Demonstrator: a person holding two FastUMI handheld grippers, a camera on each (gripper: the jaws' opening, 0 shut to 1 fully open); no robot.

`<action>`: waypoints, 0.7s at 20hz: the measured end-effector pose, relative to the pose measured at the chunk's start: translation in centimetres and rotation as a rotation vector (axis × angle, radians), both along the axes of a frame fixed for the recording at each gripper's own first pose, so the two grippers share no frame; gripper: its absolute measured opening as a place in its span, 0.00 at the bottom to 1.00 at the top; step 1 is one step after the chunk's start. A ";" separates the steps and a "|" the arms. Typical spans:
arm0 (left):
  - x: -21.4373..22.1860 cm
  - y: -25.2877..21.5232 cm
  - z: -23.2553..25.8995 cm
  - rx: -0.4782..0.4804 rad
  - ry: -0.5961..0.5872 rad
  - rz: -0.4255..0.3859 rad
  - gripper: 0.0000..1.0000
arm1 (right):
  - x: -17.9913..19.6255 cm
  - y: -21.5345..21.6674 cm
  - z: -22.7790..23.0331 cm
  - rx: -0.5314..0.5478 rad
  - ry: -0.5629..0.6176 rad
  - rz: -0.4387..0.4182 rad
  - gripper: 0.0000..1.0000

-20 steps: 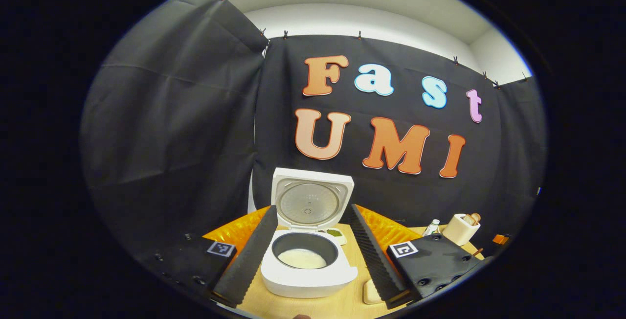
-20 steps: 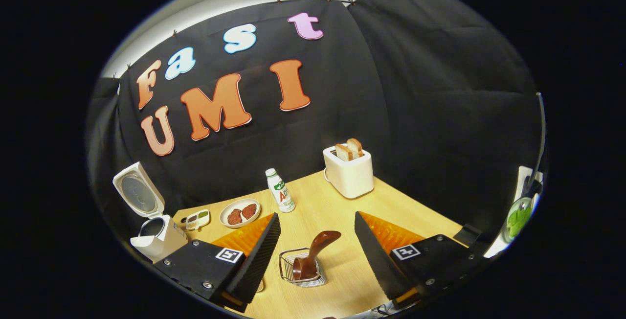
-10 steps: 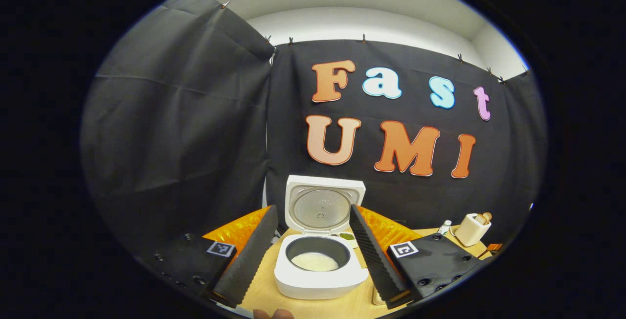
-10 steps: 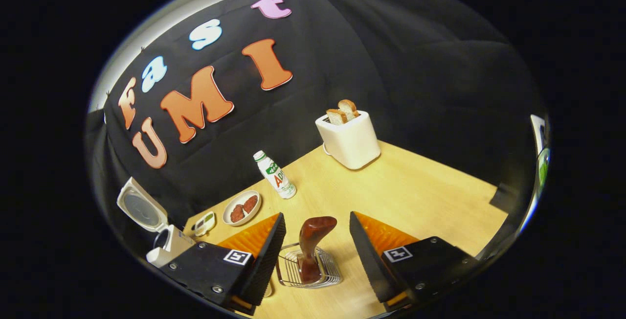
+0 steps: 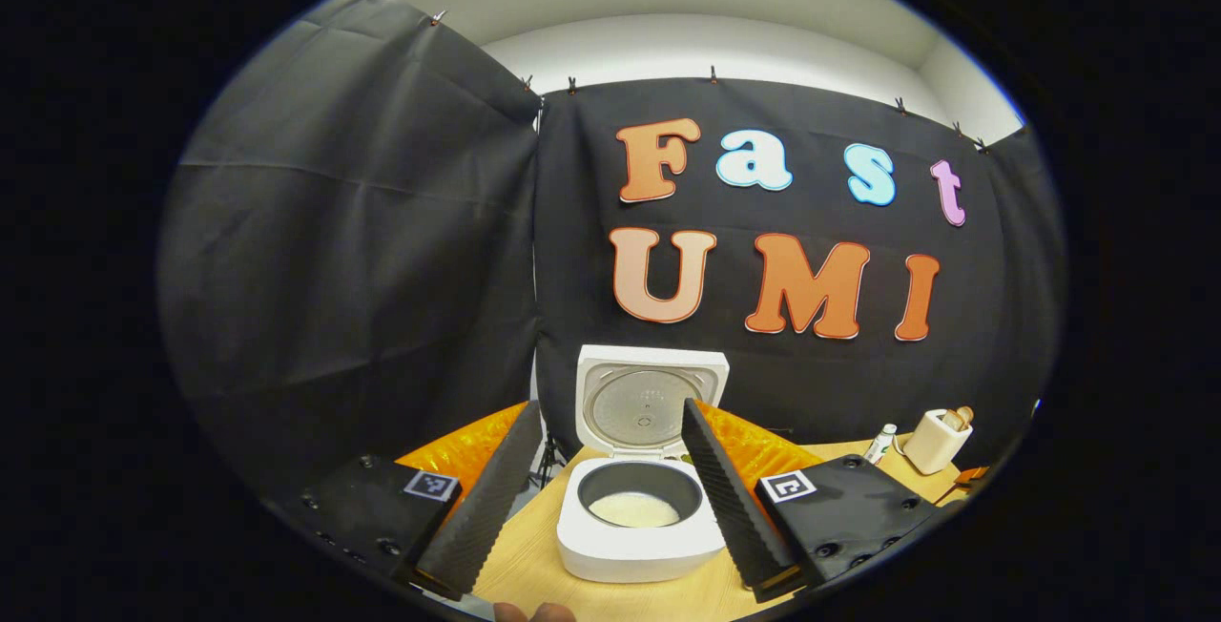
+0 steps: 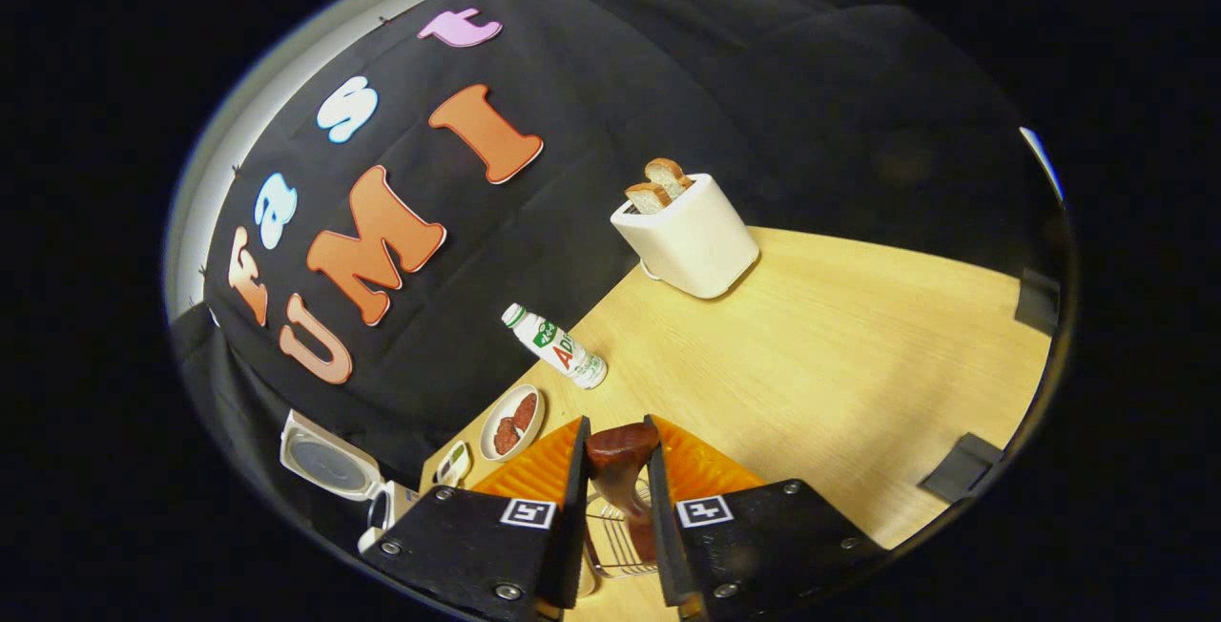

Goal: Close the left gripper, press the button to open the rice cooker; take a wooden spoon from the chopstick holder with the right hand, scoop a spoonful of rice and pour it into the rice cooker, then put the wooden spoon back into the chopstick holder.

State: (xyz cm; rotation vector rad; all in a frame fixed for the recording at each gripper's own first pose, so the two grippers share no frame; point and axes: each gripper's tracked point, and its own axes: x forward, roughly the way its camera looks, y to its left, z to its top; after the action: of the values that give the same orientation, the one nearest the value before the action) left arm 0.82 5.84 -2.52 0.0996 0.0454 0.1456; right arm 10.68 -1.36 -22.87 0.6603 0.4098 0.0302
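Your right tool (image 6: 615, 507) pinches the wooden spoon (image 6: 622, 469) between its fingers: light, stiff, smooth, so squeeze the handle firmly.

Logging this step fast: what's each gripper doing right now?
Left gripper: open, holding nothing, with the rice cooker ahead.
Right gripper: closed on the wooden spoon handle, above the wire holder.

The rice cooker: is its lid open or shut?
Open. In the left gripper view the rice cooker has its lid standing upright at the back, and the dark inner pot shows white rice at the bottom.
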 end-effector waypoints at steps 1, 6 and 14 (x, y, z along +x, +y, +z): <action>0.1 0.2 -0.2 -0.005 0.003 0.003 1.00 | 0.3 0.4 0.1 0.002 -0.003 -0.001 0.28; -0.4 1.5 -0.6 -0.031 0.007 0.021 1.00 | 0.6 2.1 2.2 -0.105 -0.032 0.011 0.17; -0.6 2.4 -1.2 -0.042 0.006 0.018 0.99 | -0.3 6.2 9.9 -0.328 -0.155 0.110 0.17</action>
State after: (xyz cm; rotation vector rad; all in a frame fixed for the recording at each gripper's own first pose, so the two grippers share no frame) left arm 0.24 8.26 -3.69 0.0575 0.0554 0.1618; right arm 10.35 4.86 -13.02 0.3094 0.2920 0.1156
